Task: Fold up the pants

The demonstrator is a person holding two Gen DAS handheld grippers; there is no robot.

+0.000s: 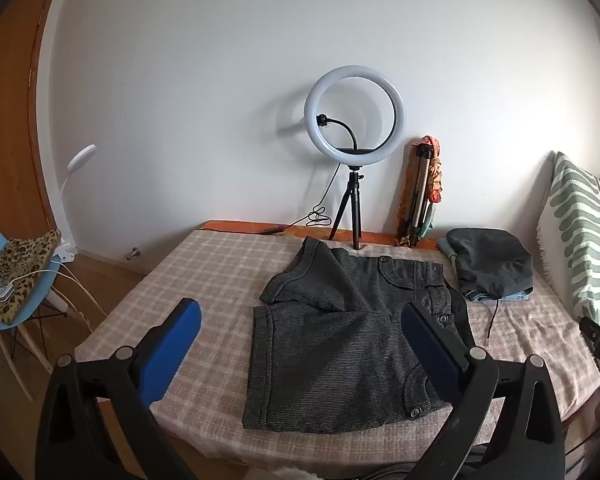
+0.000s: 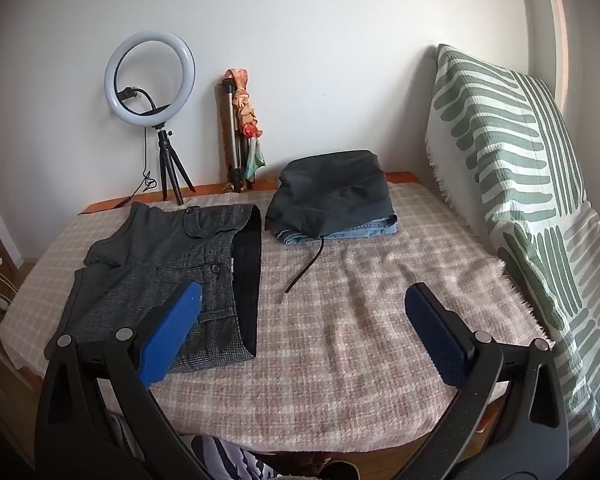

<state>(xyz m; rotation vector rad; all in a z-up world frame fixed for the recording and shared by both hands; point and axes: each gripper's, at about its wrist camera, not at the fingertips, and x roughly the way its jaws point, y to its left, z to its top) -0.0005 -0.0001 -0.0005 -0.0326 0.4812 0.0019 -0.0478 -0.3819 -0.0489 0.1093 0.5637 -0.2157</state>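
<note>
One pair of dark grey checked shorts (image 1: 340, 344) lies flat on the table, waistband toward the right of the left wrist frame, with buttoned pockets showing. Its upper leg is folded over at an angle, so the hem points toward the upper left of the garment.

Left gripper (image 1: 302, 328): released, jaws spread wide, nothing between the blue pads (image 1: 168, 354). It hangs above the near edge of the shorts; the right pad overlaps the waistband area in frame, while the left pad sits over bare cloth left of the garment.

Right gripper (image 2: 302, 316): released, jaws apart and empty. In its frame the shorts occupy the centre left, behind its left pad; the right pad is over bare cloth.

Surface: a beige plaid tablecloth (image 2: 360, 340). A stack of folded clothes (image 2: 332, 196) sits at the far side, right of the shorts. A ring light (image 1: 354, 114) on a tripod stands against the white wall. A green-striped cushion (image 2: 512, 160) fills the right edge; a blue chair (image 1: 4, 280) is at lower left.
</note>
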